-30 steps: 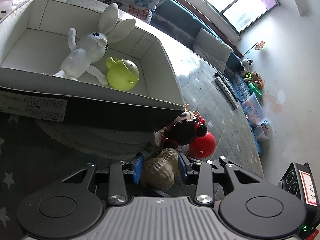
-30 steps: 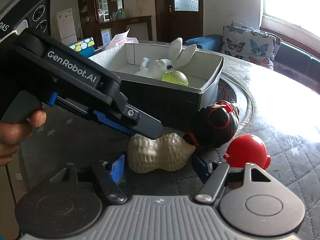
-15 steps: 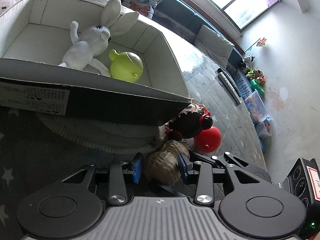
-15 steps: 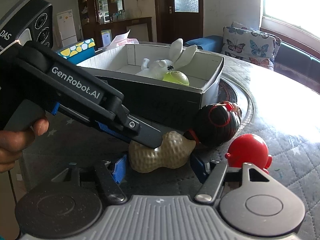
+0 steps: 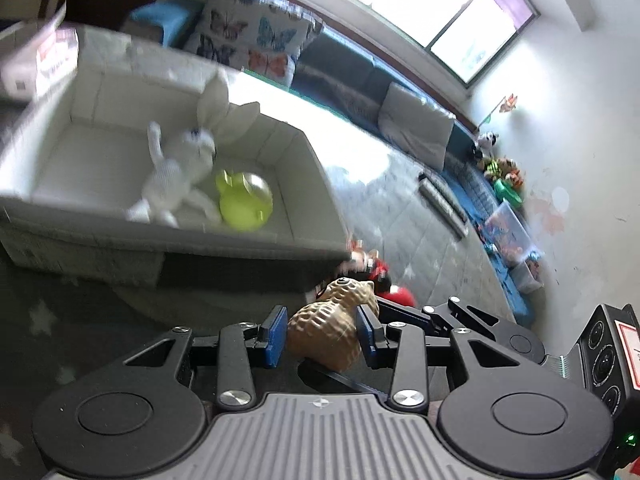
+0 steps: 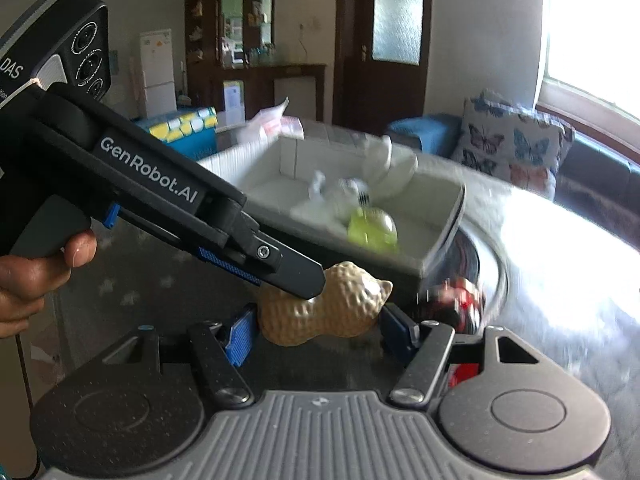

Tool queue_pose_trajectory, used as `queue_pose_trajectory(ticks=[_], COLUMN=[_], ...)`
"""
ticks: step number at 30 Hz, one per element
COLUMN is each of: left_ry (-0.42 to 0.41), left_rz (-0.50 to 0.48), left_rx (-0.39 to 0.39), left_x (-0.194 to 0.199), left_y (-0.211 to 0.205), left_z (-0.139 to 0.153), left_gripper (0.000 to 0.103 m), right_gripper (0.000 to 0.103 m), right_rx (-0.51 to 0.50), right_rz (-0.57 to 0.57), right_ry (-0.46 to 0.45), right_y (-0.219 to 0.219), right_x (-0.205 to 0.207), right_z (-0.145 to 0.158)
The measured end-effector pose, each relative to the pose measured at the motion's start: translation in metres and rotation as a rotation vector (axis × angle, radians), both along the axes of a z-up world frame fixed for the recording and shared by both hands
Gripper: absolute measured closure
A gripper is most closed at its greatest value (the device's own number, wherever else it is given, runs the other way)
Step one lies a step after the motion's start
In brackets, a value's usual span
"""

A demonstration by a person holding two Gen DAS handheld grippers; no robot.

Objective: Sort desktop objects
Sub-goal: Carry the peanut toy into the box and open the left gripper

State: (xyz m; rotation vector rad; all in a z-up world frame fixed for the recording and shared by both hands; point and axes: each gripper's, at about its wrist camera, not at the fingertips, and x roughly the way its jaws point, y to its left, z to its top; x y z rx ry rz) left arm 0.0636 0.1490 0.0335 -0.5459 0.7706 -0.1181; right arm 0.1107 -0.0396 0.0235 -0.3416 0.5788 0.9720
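Peanut toy (image 5: 328, 332) lifted clear of table.

Left gripper (image 5: 322, 334): matte black body, ribbed grey plate along the near edge with a small compass-like mark at its centre. Two round black discs flank the plate, each with a recessed circle. Black link arms with triangular cut-outs run forward from silver pivot screws. Jaws faced with blue ribbed pads.

Right gripper (image 6: 320, 330): same build, black speckled finish, grey ribbed plate, silver screws, blue pads; one pad shows a fine grid texture.

Seen from the right wrist, the left unit's side reads "GenRobot.AI" in white; a blue tab under the housing; a head with three round lenses and partial lettering "DAS". A thin dark cable hangs below the hand (image 6: 30, 280) on its grip.
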Motion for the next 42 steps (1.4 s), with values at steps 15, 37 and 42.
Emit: queue_pose_trajectory(ticks=[15, 37, 42], left_ry=[-0.017, 0.116, 0.145], left_rz=[0.104, 0.125, 0.124], left_rx=[0.054, -0.028, -0.038], left_x=[0.046, 0.084, 0.084], left_y=[0.062, 0.099, 0.098], left_z=[0.022, -0.023, -0.032], left_gripper=[0.063, 0.063, 0.065], right_gripper=[0.036, 0.034, 0.035], right_rx=[0.023, -0.079, -0.088], right_rz=[0.081, 0.145, 0.147], right_ry=[0.032, 0.154, 0.142], right_y=[0.075, 0.115, 0.118], right_x=[0.071, 0.117, 0.114], right_z=[0.022, -0.012, -0.013])
